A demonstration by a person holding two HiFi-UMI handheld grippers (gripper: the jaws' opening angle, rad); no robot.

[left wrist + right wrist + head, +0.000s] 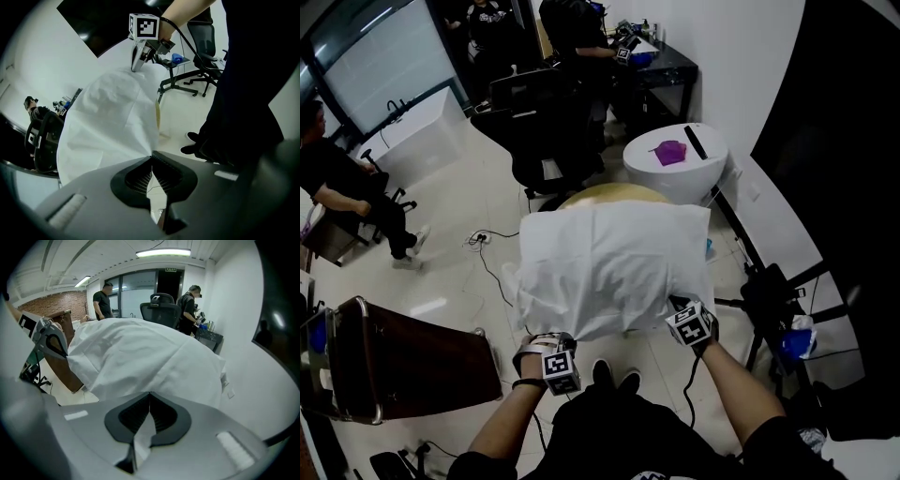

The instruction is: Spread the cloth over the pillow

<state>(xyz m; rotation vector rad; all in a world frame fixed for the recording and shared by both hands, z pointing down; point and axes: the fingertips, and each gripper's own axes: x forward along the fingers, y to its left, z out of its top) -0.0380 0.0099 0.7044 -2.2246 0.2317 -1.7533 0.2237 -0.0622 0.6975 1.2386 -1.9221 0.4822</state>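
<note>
The white cloth (609, 262) lies draped over the round, yellowish tabletop (600, 191). Its far edge falls just short of the rim there, and its left and right edges hang down past the sides. The pillow is under the cloth and shows only as a soft bulge. The cloth's near edge is pulled toward the person and its 2 near corners are held up off the tabletop.

To the left, pale tiled floor (459, 211) stretches from the tabletop to a brown cabinet (403, 352), with a black cable (492, 262) trailing across it. To the right a black stand (769, 300) sits close by. Just beyond the far rim is a white round stand (675, 164) carrying a purple item (670, 152), and a black office chair (539, 122) is behind it. 1 person (337, 187) sits at the left, and others stand at the back by a dark desk (661, 66).

Both forearms reach forward from the bottom of the head view, well apart, with the wrists angled down. The left hand-held gripper (151, 155) is clamped tight on the cloth's near-left corner, the fabric fanning out from its closed jaws. The right hand-held gripper (150, 394) pinches the near-right corner, and a tongue of cloth shows between its closed jaws.
</note>
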